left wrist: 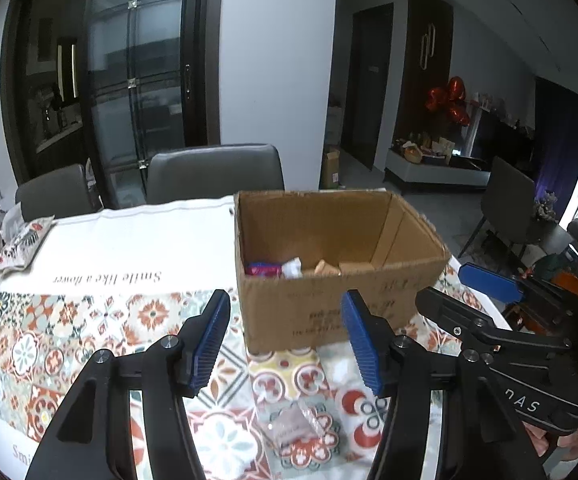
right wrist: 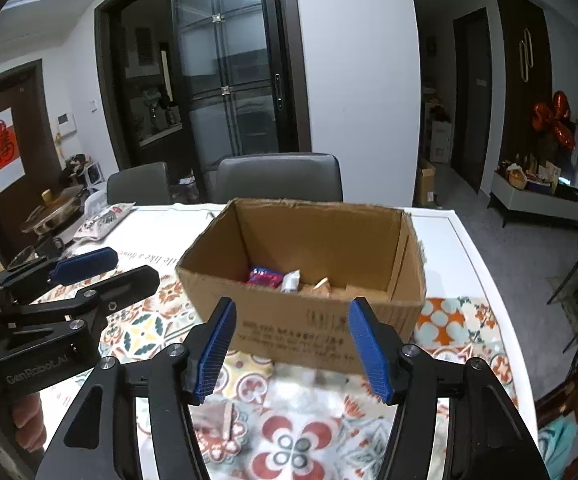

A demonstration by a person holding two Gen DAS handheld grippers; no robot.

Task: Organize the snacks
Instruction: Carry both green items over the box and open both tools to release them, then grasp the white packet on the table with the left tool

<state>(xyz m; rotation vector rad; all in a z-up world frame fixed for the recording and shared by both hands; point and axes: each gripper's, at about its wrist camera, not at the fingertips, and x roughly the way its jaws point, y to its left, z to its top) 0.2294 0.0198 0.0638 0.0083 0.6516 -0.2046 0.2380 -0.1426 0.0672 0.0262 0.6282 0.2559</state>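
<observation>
Sitting near the table's far edge, toward its right side, the cardboard box [left wrist: 341, 264] is open-topped w/ a few snacks on its floor: a pink-red packet [left wrist: 264, 269], a white wrapper [left wrist: 293, 268], a tan piece [left wrist: 323, 267]. The left gripper [left wrist: 285, 340] hovers over the patterned tablecloth [left wrist: 49, 344] short of the box's near wall, jaws parted about halfway, nothing between the blue pads. The right gripper [right wrist: 292, 344] is the same — jaws part open, empty, facing the box front.

Left wrist view only: a small clear-wrapped snack [left wrist: 297, 426] lies on the cloth just below the left fingers, near the table's front edge. Right wrist view only: a blurred pinkish wrapped snack [right wrist: 221, 420] on the cloth under its left finger. A pot [right wrist: 55, 208] and a printed bag [right wrist: 103, 220] sit at the table's far-left corner — clearer in the right view. Each view catches the other gripper at its side edge, plus a bit of the person's hand [right wrist: 29, 420].
</observation>
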